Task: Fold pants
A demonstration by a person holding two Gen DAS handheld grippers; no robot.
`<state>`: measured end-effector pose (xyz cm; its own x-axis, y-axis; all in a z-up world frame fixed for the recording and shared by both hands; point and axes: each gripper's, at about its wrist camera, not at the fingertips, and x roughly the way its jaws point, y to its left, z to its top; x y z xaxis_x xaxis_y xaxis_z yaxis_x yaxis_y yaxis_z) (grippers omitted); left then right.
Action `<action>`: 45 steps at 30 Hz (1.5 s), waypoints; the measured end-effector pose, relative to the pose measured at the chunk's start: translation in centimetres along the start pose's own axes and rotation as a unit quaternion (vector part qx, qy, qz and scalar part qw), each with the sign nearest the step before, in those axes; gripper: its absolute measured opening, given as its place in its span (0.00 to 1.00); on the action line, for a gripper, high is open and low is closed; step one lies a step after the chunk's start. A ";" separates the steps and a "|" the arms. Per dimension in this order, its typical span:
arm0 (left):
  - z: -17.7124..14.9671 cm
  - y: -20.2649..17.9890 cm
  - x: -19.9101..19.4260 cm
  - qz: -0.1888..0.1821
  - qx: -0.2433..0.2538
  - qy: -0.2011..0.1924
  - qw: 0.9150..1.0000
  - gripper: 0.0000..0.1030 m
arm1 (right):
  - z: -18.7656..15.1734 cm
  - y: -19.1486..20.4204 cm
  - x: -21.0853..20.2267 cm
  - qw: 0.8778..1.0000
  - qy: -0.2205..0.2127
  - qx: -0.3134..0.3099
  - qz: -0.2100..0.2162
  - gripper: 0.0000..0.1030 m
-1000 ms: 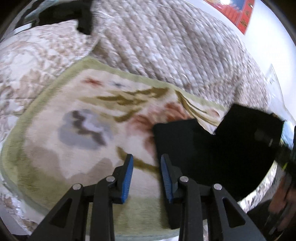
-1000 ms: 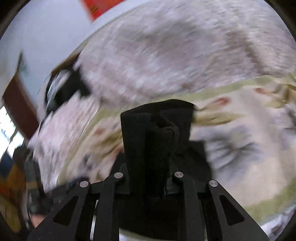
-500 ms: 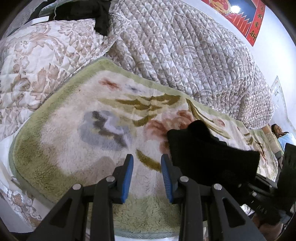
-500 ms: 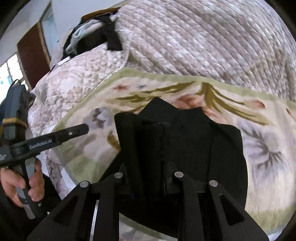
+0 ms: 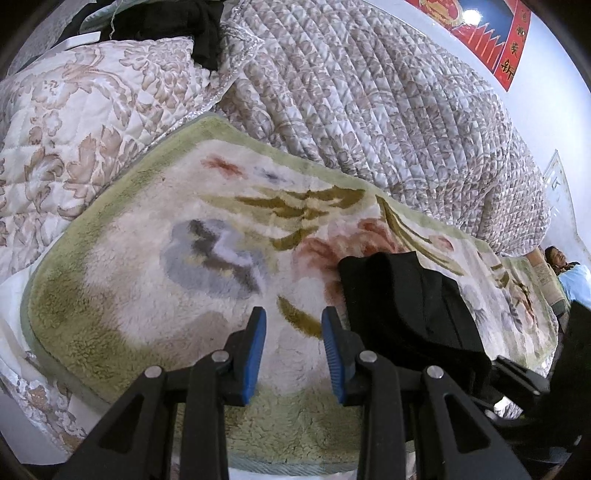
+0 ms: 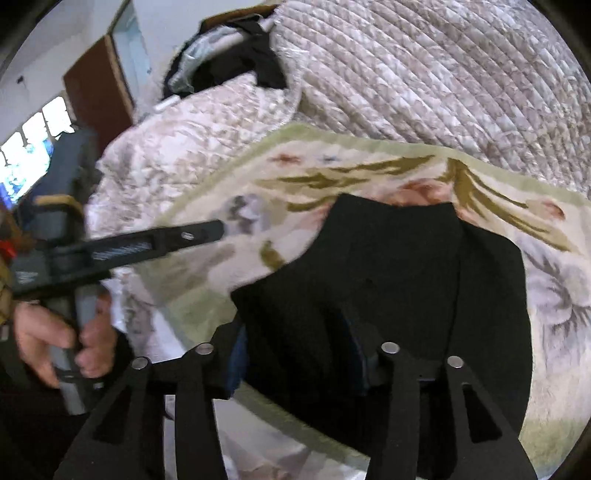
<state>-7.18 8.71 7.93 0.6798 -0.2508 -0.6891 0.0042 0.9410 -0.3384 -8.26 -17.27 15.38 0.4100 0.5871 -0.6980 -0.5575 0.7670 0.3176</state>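
The black pants [image 6: 399,280] lie folded in a compact stack on the floral fleece blanket [image 5: 155,295]. They also show in the left wrist view [image 5: 406,306], right of my left gripper [image 5: 293,325]. The left gripper is open and empty, hovering over bare blanket. My right gripper [image 6: 299,354] has its jaws spread wide around the near edge of the pants; the blue pads are partly hidden by the cloth. The left gripper also shows in the right wrist view [image 6: 221,230].
A quilted beige bedspread [image 5: 369,92] rises behind the blanket. A patterned pillow [image 5: 74,122] lies at the left with dark clothes [image 5: 177,26] piled beyond it. A person [image 5: 565,262] sits at the far right. The blanket's front edge [image 5: 295,461] is near.
The right gripper brought the hanging pants down onto the blanket and its jaws have opened from a tight grip. The left gripper stayed open and shifted slightly.
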 end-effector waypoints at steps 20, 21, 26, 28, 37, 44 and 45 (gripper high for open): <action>2.1 -5.9 3.1 -0.069 0.052 0.046 0.995 0.47 | -1.0 -8.4 -2.8 0.990 -0.006 0.138 -0.009 0.07; 2.3 -6.4 3.8 -0.072 0.058 0.056 0.994 0.47 | -0.3 -9.2 -3.0 0.991 -0.007 0.133 -0.022 0.07; 3.2 -8.5 7.7 -0.067 0.082 0.092 0.990 0.48 | 2.0 -13.2 -2.4 0.990 0.010 0.115 -0.082 0.07; 3.4 -8.8 9.3 -0.075 0.081 0.103 0.989 0.47 | 2.8 -15.0 -1.6 0.988 0.016 0.123 -0.089 0.07; 3.9 -8.8 11.5 -0.065 0.096 0.083 0.990 0.15 | 2.0 -18.8 2.9 0.980 0.042 0.166 -0.102 0.07; 4.1 -8.7 10.1 -0.081 0.086 0.074 0.990 0.16 | 2.1 -17.8 0.2 0.980 0.017 0.169 -0.099 0.12; 4.1 -8.8 9.6 -0.082 0.090 0.070 0.990 0.17 | 1.9 -17.4 -0.4 0.981 0.013 0.168 -0.096 0.22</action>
<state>2.33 -1.04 6.97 0.5515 -0.4208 -0.7203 0.2450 0.9071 -0.3423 2.66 -30.40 11.38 0.4638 0.4192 -0.7805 -0.2010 0.9078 0.3681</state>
